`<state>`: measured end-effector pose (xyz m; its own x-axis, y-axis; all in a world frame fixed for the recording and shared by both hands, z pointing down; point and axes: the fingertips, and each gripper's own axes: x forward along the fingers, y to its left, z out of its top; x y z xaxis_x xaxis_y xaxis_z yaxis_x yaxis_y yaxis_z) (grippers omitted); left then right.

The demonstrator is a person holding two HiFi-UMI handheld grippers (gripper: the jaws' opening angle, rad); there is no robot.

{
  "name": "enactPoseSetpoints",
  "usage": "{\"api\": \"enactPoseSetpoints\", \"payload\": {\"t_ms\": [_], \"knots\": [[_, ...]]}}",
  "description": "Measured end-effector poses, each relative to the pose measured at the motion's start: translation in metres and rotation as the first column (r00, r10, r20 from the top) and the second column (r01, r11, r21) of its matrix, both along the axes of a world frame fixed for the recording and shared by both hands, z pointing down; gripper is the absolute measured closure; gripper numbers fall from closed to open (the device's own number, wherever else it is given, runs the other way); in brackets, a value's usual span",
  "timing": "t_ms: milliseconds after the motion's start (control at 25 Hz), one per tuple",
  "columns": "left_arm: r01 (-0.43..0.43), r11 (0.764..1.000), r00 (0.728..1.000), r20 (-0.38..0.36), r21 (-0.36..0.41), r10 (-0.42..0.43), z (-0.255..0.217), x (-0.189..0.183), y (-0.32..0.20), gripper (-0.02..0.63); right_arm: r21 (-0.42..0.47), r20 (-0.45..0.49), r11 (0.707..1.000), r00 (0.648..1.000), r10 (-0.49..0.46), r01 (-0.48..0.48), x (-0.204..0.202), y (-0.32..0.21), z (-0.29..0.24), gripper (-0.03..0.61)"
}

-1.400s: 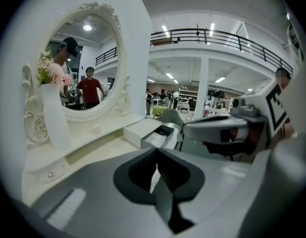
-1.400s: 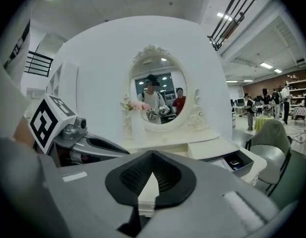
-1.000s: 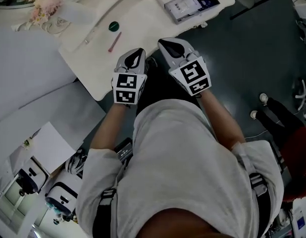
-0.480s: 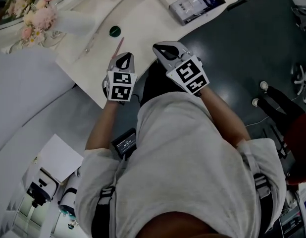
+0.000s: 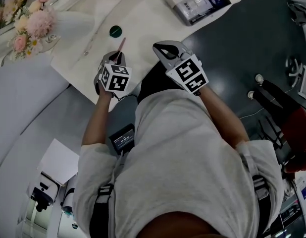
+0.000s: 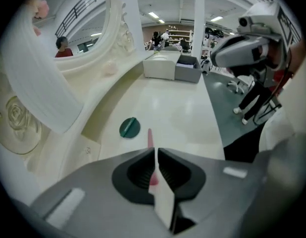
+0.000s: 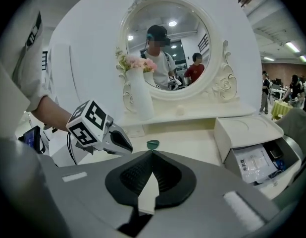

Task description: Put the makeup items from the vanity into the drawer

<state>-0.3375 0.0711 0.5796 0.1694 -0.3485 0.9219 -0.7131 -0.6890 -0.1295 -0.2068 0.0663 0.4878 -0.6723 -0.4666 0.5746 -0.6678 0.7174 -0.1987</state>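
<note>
Pink pencil (image 6: 150,137) on the vanity (image 6: 178,105), seen through my left claw's (image 6: 156,153) narrow, just-opening slit, my right claw (image 7: 153,156) closed, empty.

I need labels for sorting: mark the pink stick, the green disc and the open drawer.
pink stick (image 6: 150,137), left gripper view, middle of its visible shaft.
green disc (image 6: 129,127), left gripper view, middle of its top.
open drawer (image 6: 188,74), left gripper view, its grey outer wall.
</note>
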Motion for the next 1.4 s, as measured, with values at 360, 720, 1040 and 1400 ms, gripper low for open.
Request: {"api": "enactPoseSetpoints", "payload": {"t_ms": [360,720,1040,1400], "knots": [[-0.088,0.987,0.994,0.058,-0.135,0.096,0.037,-0.011,-0.001,0.521,-0.031,-0.028,0.998,0.998,0.062,-0.063,0.004,-0.004,0.012,0.578],[-0.134,0.966,0.988,0.047,-0.220,0.147,0.048,-0.015,-0.004,0.517,-0.043,-0.047,0.992,0.992,0.120,-0.122,0.006,-0.004,0.018,0.578],[-0.163,0.949,0.982,0.051,-0.271,0.183,0.048,-0.010,0.000,0.568,-0.037,-0.027,0.985,0.986,0.165,-0.166,0.015,-0.008,0.018,0.578],[-0.138,0.970,0.982,0.103,-0.199,0.161,0.033,0.009,-0.012,0.568,-0.009,-0.012,0.998,0.998,0.054,-0.054,0.036,-0.019,0.014,0.579]]}}
